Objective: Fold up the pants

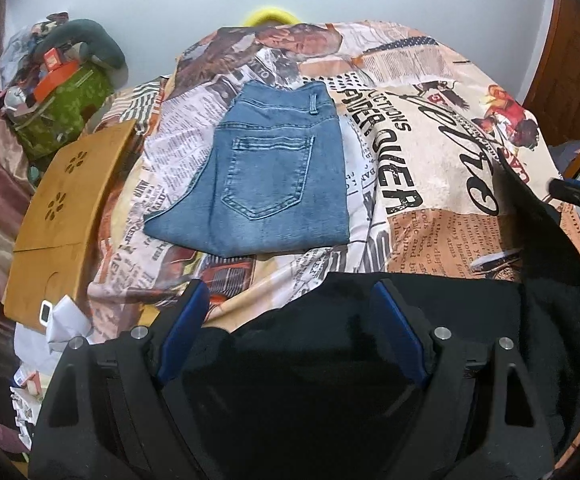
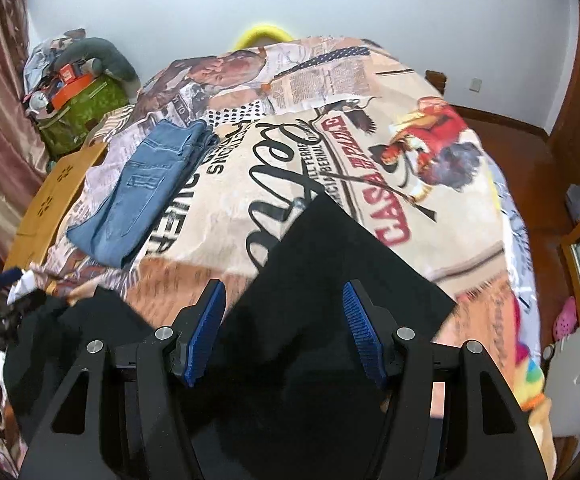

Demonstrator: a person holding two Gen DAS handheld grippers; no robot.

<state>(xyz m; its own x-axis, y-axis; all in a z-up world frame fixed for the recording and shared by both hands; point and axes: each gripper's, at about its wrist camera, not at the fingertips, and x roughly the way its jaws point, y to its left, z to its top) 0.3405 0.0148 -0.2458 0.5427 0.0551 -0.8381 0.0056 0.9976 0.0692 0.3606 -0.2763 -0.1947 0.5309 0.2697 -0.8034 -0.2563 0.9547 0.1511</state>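
Note:
Black pants (image 1: 430, 312) lie spread on the near part of the bed, and one flat pointed panel (image 2: 330, 256) reaches toward the middle. My left gripper (image 1: 290, 286) hovers over their near edge with its blue pads (image 1: 182, 332) wide apart, the dark cloth lying below and between them. My right gripper (image 2: 284, 284) is also open above the pants, its pads (image 2: 360, 328) clear of the cloth. A folded pair of blue jeans (image 1: 274, 172) rests further back on the bed, back pocket up, and shows at the left (image 2: 138, 192) in the right wrist view.
A newspaper-print bedspread (image 1: 430, 152) covers the bed. A wooden folding table (image 1: 62, 208) lies along its left side, and a green bag heaped with clutter (image 1: 62, 112) stands behind it. White papers (image 1: 66, 320) lie near left. Pink slippers (image 2: 566, 316) sit on the wooden floor at the right.

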